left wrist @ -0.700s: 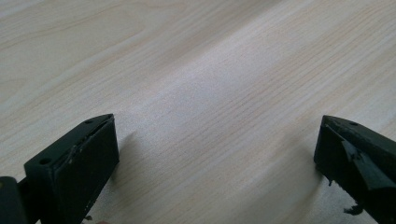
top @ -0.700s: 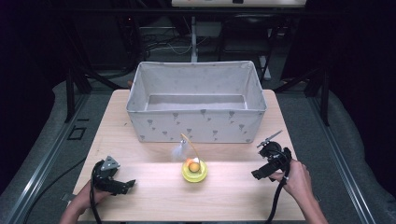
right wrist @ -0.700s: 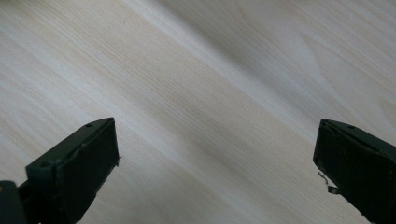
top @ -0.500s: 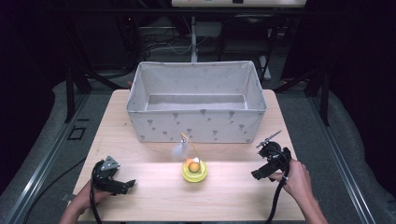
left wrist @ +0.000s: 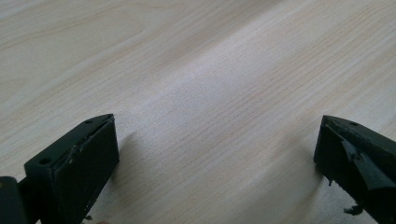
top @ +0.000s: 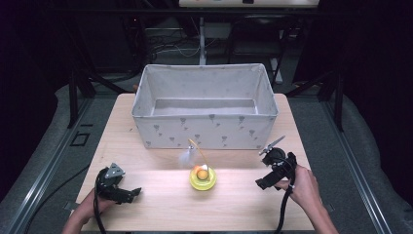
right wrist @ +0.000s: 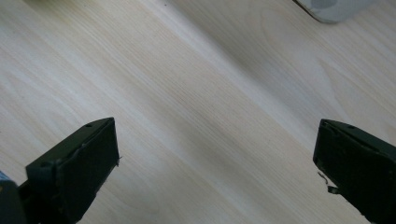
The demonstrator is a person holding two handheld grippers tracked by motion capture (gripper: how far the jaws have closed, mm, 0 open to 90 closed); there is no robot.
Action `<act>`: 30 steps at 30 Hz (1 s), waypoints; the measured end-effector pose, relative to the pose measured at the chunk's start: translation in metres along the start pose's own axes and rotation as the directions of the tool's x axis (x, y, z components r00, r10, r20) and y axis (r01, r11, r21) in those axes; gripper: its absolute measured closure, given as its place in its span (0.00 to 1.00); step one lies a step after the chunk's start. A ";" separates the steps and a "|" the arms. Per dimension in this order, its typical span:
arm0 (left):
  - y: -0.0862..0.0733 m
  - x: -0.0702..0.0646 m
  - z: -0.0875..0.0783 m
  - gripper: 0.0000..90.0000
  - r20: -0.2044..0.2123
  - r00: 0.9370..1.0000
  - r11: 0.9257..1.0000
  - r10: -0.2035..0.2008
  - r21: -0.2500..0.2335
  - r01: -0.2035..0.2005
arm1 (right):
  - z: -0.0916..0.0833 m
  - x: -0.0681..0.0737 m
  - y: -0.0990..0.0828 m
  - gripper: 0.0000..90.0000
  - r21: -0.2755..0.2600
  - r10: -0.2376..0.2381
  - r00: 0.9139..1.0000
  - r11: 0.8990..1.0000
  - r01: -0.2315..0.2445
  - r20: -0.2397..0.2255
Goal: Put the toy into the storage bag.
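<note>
A small yellow dish point(top: 203, 178) with an orange ball and a thin curved wire bearing a white feather stands at the table's middle, in front of a grey fabric box point(top: 205, 126). My left gripper point(top: 127, 194) rests low at the front left, its jaws wide open over bare wood point(left wrist: 210, 116). Right of the dish, my right gripper point(top: 265, 181) sits in a hand, jaws spread wide with nothing between them, a corner of the box point(right wrist: 331, 8) at the far edge of its view.
The light wooden table point(top: 160, 214) has bare room on both sides of the dish. The open-topped box spans the back half. Dark floor, metal rails and cables surround the table.
</note>
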State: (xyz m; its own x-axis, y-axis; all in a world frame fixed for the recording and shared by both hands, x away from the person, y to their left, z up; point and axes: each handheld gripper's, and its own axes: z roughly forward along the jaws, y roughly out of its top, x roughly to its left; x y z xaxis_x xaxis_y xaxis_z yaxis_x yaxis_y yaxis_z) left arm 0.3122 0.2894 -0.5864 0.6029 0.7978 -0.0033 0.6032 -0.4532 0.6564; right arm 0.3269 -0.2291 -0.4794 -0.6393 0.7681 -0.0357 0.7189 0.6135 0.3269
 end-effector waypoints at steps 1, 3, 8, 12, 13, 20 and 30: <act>0.000 0.000 0.000 0.00 0.000 1.000 1.000 -0.001 0.001 0.001 | 0.000 0.000 0.000 0.00 0.000 0.000 1.000 1.000 0.000 0.000; 0.000 0.000 0.000 0.00 0.000 1.000 1.000 0.000 0.000 0.000 | -0.001 0.003 0.002 0.00 -0.002 -0.016 1.000 1.000 0.016 0.011; 0.000 0.000 0.000 0.00 0.000 1.000 1.000 0.000 0.000 0.000 | -0.007 0.012 0.009 0.00 -0.019 -0.036 0.999 0.999 0.036 0.002; 0.000 0.000 0.000 0.00 -0.008 1.000 1.000 -0.002 -0.004 0.002 | -0.012 0.016 0.012 0.00 -0.025 -0.054 0.999 0.998 0.054 0.001; 0.000 0.000 0.000 0.00 -0.008 1.000 1.000 -0.002 -0.004 0.002 | -0.013 0.017 0.012 0.00 -0.033 -0.052 0.999 0.998 0.051 -0.009; 0.000 -0.001 0.000 0.00 -0.010 1.000 1.000 -0.005 -0.003 0.005 | -0.018 0.023 0.017 0.00 -0.030 -0.072 0.997 0.997 0.071 -0.028; 0.000 -0.001 0.000 0.00 -0.009 1.000 1.000 -0.004 -0.001 0.004 | -0.026 0.039 0.032 0.00 -0.053 -0.123 0.991 0.991 0.120 -0.055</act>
State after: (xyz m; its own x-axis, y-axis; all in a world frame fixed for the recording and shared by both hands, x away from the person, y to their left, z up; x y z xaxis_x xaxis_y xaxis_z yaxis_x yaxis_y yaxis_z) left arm 0.3113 0.2887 -0.5866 0.5956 0.8033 0.0013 0.6050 -0.4497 0.6571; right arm 0.3183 -0.1843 -0.4459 -0.7369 0.6756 -0.0234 0.6214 0.6906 0.3700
